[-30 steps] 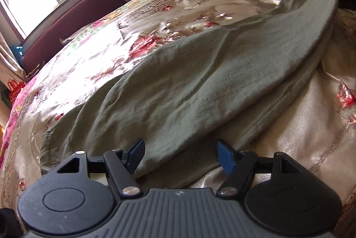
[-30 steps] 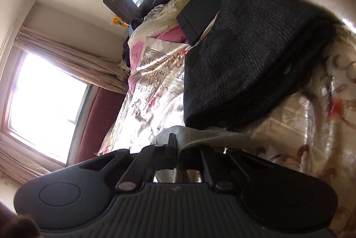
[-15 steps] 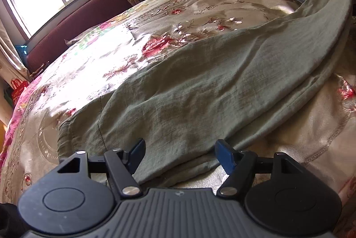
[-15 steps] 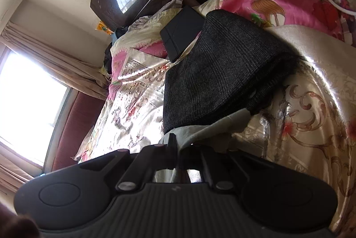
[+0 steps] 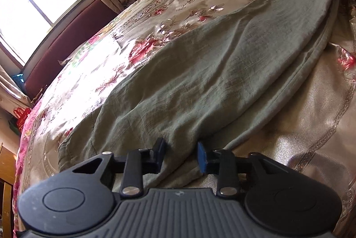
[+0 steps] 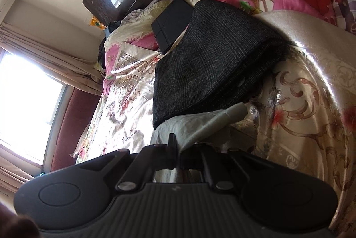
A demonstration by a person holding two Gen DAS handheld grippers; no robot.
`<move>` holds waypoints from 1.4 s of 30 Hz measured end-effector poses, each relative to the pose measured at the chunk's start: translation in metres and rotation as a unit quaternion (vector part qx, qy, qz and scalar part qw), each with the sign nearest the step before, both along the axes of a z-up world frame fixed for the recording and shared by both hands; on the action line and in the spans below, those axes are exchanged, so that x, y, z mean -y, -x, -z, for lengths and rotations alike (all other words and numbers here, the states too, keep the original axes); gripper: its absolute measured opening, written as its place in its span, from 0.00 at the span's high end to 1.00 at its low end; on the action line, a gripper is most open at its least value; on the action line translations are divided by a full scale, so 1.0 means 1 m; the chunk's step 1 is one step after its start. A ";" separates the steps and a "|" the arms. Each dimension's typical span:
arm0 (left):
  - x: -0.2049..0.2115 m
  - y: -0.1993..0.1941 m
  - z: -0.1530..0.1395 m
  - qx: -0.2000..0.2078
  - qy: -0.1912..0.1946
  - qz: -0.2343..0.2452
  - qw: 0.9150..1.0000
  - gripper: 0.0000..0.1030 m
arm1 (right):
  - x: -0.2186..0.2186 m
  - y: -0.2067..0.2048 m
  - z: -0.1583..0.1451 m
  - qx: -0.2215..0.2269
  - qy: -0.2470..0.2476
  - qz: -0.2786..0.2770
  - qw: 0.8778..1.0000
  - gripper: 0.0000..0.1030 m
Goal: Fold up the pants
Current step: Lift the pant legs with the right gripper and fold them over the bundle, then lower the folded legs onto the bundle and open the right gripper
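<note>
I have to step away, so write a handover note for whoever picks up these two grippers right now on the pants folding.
Left gripper: jaws closing around the near edge of the pants; cloth sits between the pads, not yet pinched.
Right gripper: shut on the far end of the pants, beside the dark knit garment.
Pants: stretched lengthwise across the bedspread, already doubled over.
Done: both ends reached.
Left: finish the left grip, then probably bring one end over to the other and smooth.
</note>
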State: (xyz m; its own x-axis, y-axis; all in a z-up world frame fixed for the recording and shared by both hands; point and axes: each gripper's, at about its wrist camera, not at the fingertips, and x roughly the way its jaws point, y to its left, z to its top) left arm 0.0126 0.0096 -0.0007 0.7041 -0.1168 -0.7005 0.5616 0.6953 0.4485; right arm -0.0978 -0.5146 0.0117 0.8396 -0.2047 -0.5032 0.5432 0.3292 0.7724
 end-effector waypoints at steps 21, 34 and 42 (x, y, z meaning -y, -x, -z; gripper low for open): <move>-0.012 0.016 -0.037 -0.003 0.105 0.011 0.994 0.75 | -0.020 -0.006 -0.033 0.010 0.048 -0.024 0.998 0.95; -0.029 0.008 0.000 -0.084 0.202 -0.058 0.974 0.62 | -0.155 -0.088 -0.142 0.067 0.169 -0.236 0.955 0.95; -0.080 0.007 -0.009 -0.075 0.256 -0.151 0.952 0.60 | -0.412 -0.187 -0.091 -0.042 0.436 -0.516 0.736 0.95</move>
